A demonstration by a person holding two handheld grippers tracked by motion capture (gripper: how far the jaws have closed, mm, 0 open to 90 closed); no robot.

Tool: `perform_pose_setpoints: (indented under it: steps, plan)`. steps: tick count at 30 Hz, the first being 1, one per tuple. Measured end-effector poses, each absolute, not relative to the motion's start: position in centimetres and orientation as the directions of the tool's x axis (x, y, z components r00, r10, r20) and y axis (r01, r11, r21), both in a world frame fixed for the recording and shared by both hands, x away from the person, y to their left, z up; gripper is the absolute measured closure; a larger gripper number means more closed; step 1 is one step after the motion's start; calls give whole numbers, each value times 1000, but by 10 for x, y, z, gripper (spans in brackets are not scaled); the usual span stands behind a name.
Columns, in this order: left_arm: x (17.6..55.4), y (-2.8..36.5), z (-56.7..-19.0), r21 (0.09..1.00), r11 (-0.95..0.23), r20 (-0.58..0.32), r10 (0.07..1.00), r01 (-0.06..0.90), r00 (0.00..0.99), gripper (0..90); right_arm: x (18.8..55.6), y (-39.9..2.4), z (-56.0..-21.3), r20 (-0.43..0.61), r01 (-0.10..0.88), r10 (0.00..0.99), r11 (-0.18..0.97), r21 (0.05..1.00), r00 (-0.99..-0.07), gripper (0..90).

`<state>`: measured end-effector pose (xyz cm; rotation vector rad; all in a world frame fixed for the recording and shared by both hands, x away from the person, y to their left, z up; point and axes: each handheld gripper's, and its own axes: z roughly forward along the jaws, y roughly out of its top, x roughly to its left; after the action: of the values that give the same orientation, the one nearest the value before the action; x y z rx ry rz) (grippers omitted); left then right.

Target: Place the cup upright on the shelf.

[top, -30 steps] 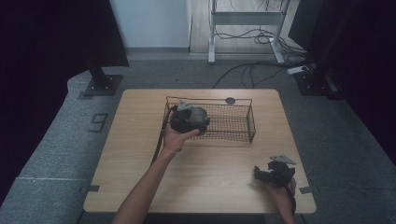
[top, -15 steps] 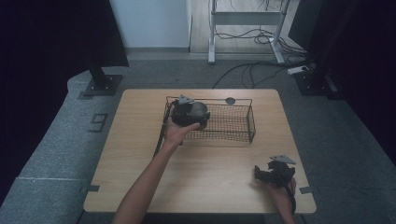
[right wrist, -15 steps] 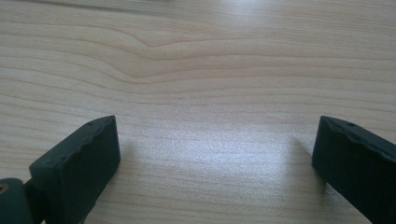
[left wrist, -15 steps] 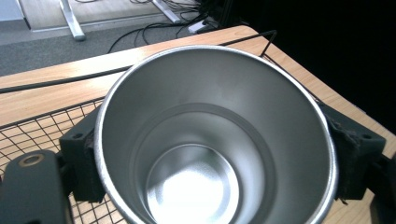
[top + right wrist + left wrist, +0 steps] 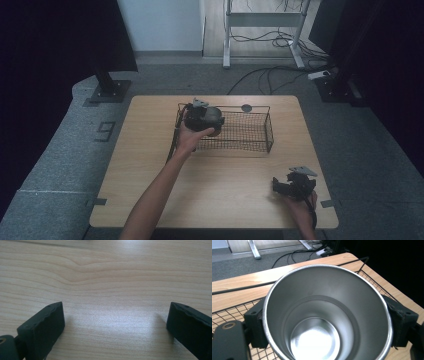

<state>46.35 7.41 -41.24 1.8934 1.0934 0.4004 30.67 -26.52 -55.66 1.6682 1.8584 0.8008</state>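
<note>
Where cables [image 5: 260,75] trail: wooden table [image 5: 150,165] (dim room)

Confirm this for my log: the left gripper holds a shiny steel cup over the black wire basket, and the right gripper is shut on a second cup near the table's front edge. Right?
Not quite. The right gripper is open and holds nothing; the right gripper view shows bare light wooden table between its jaws. The rest stands: the left gripper holds the shiny steel cup over the black wire basket.

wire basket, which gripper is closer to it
Left. The left gripper holds a steel cup over the wire basket's left end; the right gripper rests near the table's front right corner.
</note>
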Motion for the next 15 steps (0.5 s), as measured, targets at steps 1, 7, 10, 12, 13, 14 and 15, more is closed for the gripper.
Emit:
perform_pose_setpoints:
  steps: [1, 7, 10, 12, 13, 14, 15]
  plan:
    - [466, 74, -413, 819, -216, -146, 818, 531, 557, 141, 307, -265, -557, 12, 691, 994, 69, 719, -111, 16]
    - [475, 70, -418, 814, -217, -146, 822, 540, 550, 141, 307, -265, -557, 12, 691, 994, 68, 720, -110, 19]
    - [480, 69, -421, 811, -210, -152, 826, 546, 543, 141, 307, -265, -557, 13, 691, 994, 67, 720, -110, 19]
    - [482, 68, -424, 808, -211, -151, 828, 550, 540, 141, 307, -265, -557, 13, 691, 994, 67, 720, -110, 20]
    - [483, 68, -426, 807, -214, -149, 829, 551, 540, 141, 307, -265, -557, 13, 691, 994, 67, 720, -109, 20]
    - [485, 68, -427, 803, -216, -148, 831, 556, 536, 141, 307, -265, -556, 13, 691, 994, 66, 720, -109, 20]
    - [486, 68, -429, 802, -211, -152, 833, 559, 533, 141, 307, -265, -557, 13, 691, 994, 67, 720, -109, 19]
